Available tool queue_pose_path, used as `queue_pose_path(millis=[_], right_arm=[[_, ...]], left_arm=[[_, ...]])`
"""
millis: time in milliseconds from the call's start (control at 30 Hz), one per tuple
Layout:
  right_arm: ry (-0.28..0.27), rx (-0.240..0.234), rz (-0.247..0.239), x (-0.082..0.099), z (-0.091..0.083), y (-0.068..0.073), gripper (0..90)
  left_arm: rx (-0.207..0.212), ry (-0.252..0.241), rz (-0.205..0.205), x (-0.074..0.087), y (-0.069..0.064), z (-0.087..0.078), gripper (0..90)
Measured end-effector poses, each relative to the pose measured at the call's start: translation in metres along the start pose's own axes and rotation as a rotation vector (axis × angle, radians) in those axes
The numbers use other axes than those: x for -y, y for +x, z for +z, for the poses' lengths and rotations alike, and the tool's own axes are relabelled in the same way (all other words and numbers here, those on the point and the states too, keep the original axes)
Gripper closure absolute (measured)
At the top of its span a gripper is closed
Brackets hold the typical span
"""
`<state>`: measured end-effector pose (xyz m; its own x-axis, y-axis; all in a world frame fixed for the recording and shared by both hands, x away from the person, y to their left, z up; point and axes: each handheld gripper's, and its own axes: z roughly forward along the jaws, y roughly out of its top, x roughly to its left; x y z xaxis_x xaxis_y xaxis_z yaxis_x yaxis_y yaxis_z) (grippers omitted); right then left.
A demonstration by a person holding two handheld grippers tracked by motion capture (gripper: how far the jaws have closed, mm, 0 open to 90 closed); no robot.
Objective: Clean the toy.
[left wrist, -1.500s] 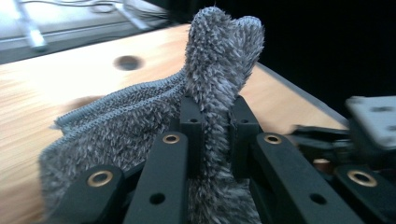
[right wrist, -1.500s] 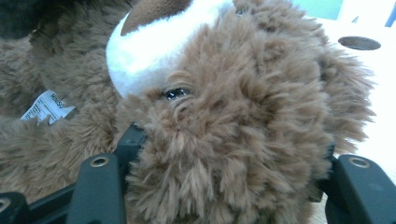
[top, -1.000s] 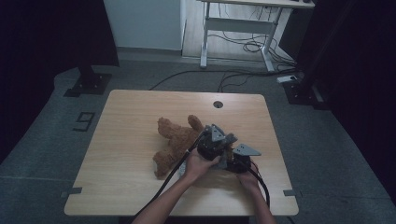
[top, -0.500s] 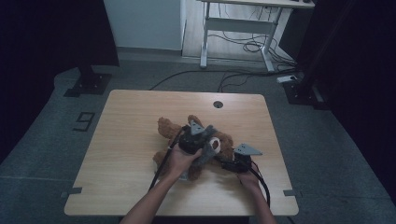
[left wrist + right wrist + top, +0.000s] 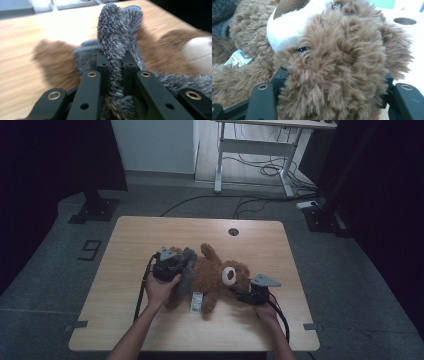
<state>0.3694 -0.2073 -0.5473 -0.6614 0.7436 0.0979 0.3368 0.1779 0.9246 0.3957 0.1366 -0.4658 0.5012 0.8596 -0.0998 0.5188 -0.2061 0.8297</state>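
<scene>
The light wooden desk stands on a grey carpeted floor in a dim room. A round cable hole sits near the desk's far edge. Beyond the desk stands a white metal-framed table, with loose black cables on the floor beneath it. Dark curtains close off the room at either side, and a white figure marking lies on the floor to the left of the desk.

The brown plush teddy bear lies across the middle of the desk, head toward the right, with a white label at its near side. A strip of grey fuzzy fabric runs over its body at the left. How the fabric is attached to the bear cannot be made out. In the left gripper view the desk and the bear's brown parts are blurred. In the right gripper view the bear's head covers the jaw tips, and the forearms are cut off at the bottom edge of the high view.

The left gripper is at the bear's left end, held in the left hand, its jaws pressed together and pinching the grey fabric, which stands up between them. The right gripper lies low at the bear's head, the right hand behind it; its jaws stand partly spread, clamped on either side of the furry head
</scene>
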Motion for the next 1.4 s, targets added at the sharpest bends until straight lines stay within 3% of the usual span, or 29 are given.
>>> queue_pose_path(millis=[133,200,267,433,533,667,800,900,1033,1133,1200,1300,1400], right_arm=[[-0.003,0.000,0.006,0.000,0.000,0.000,35.6],[-0.002,0.000,0.007,0.000,0.000,0.000,35.4],[-0.003,-0.002,0.011,0.000,0.000,0.000,35.2],[-0.004,-0.004,0.019,0.000,0.000,-0.001,35.0],[-0.002,-0.005,0.019,0.000,0.000,-0.001,34.9],[-0.003,-0.007,0.020,0.000,-0.001,-0.001,34.8],[-0.004,-0.008,0.017,0.001,-0.001,-0.002,34.8],[-0.004,-0.010,0.020,0.001,-0.001,-0.002,34.8],[0.000,0.000,0.014,0.001,0.000,-0.001,35.0],[0.003,0.006,0.000,0.000,0.000,0.001,35.3],[0.005,0.009,-0.009,0.000,0.001,0.002,35.3],[0.005,0.004,0.008,0.000,0.000,0.001,35.3],[0.004,-0.007,0.023,0.000,-0.001,-0.002,35.2]], left_arm=[[0.005,0.016,-0.054,0.011,0.015,-0.001,79.8],[0.024,0.006,-0.077,0.009,0.013,-0.005,79.8],[0.049,-0.027,-0.057,-0.001,0.003,-0.012,79.8],[0.131,-0.067,0.038,-0.032,-0.041,-0.016,79.8],[0.180,-0.060,0.085,-0.048,-0.072,-0.004,79.8],[0.234,-0.015,0.139,-0.063,-0.114,0.026,79.8],[0.273,0.060,0.191,-0.062,-0.153,0.059,79.6],[0.242,0.117,0.262,-0.050,-0.170,0.076,79.4],[0.262,0.103,0.221,-0.043,-0.160,0.078,79.6],[0.219,0.092,0.276,-0.044,-0.154,0.069,79.9],[0.187,0.074,0.285,-0.045,-0.147,0.061,79.8],[0.084,0.088,0.277,-0.046,-0.123,0.052,79.7],[0.064,0.095,0.224,-0.039,-0.089,0.045,79.6]])
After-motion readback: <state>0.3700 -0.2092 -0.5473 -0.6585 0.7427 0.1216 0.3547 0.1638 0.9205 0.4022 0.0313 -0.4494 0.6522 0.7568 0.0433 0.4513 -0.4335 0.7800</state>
